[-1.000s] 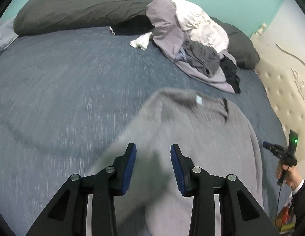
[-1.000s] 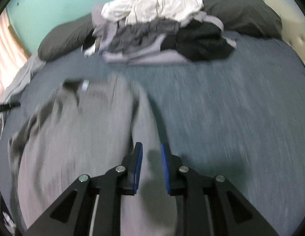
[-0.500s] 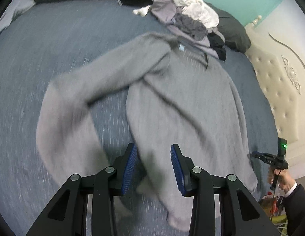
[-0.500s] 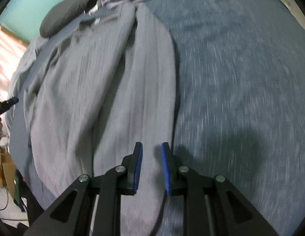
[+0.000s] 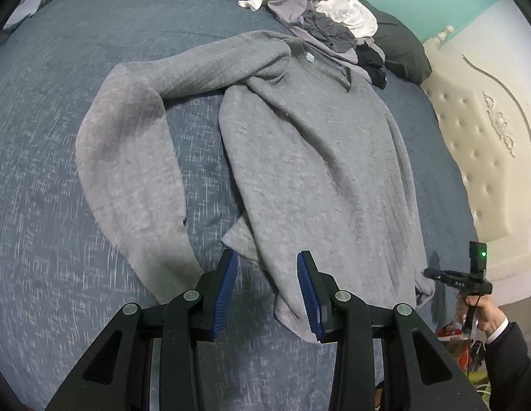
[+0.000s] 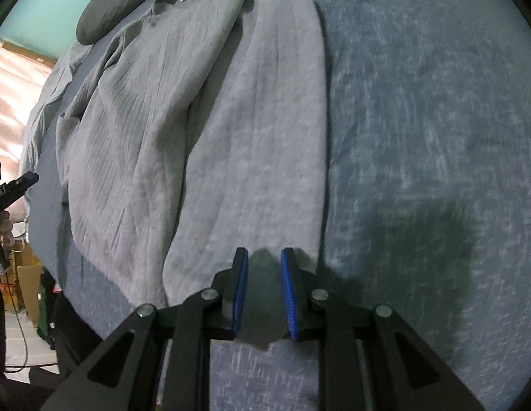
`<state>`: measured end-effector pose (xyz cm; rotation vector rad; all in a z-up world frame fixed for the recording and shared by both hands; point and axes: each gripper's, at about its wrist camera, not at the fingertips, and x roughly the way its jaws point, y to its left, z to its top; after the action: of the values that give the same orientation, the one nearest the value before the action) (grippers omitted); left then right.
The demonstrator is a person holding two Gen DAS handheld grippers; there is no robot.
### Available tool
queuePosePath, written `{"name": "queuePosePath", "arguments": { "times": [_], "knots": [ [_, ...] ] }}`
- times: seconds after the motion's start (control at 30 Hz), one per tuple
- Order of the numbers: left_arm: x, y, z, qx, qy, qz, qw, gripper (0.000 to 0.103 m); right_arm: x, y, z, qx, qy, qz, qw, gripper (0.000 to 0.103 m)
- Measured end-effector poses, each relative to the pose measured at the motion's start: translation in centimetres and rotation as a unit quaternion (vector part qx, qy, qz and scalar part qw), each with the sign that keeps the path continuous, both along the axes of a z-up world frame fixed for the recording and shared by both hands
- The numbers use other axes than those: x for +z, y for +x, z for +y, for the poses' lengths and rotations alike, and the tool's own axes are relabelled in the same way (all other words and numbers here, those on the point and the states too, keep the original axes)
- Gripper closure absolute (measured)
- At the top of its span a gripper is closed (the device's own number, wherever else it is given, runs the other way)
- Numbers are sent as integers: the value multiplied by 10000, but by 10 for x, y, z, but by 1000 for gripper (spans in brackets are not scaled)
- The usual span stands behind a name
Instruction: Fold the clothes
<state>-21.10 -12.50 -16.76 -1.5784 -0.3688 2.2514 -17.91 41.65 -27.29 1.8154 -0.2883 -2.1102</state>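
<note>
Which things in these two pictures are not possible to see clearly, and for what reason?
- Sweater hem: left wrist view, partly covered by the left gripper.
- Sleeve cuff: right wrist view, hidden in shadow between the right gripper's jaws; contact unclear.
- Clothes pile: separate items indistinguishable, piled together.
- Neck label: too small to read.

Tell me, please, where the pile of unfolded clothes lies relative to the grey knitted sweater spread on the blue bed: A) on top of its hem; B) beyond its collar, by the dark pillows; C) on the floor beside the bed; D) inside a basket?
B: the pile of unfolded clothes lies just past the collar of the grey knitted sweater, against the dark pillows at the far end of the blue bed.
</note>
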Motion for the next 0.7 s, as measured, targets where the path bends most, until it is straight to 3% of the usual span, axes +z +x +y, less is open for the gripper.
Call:
{"name": "queuePosePath", "arguments": {
  "times": [0.1, 0.17, 0.27, 0.53, 0.7],
  "knots": [
    [-1, 7, 2, 9, 6, -12, 10000, 63, -4, 5, -4, 28, -107, -71, 9999, 84],
    [-2, 11, 3, 21, 14, -34, 10000, 63, -3, 8, -8, 70, -119, -9, 9999, 96],
    [-5, 15, 3, 24, 6, -64, 10000, 63, 0, 13, -12, 139, -94, 158, 9997, 100],
    [-7, 17, 9, -34, -6, -117, 9999, 63, 35, 9, -11, 163, 138, 765, 9968, 103],
    [-12, 20, 15, -97, -37, -171, 9998, 63, 64, 6, 16, 94, 501, 1070, 9930, 103]
  ]
}}
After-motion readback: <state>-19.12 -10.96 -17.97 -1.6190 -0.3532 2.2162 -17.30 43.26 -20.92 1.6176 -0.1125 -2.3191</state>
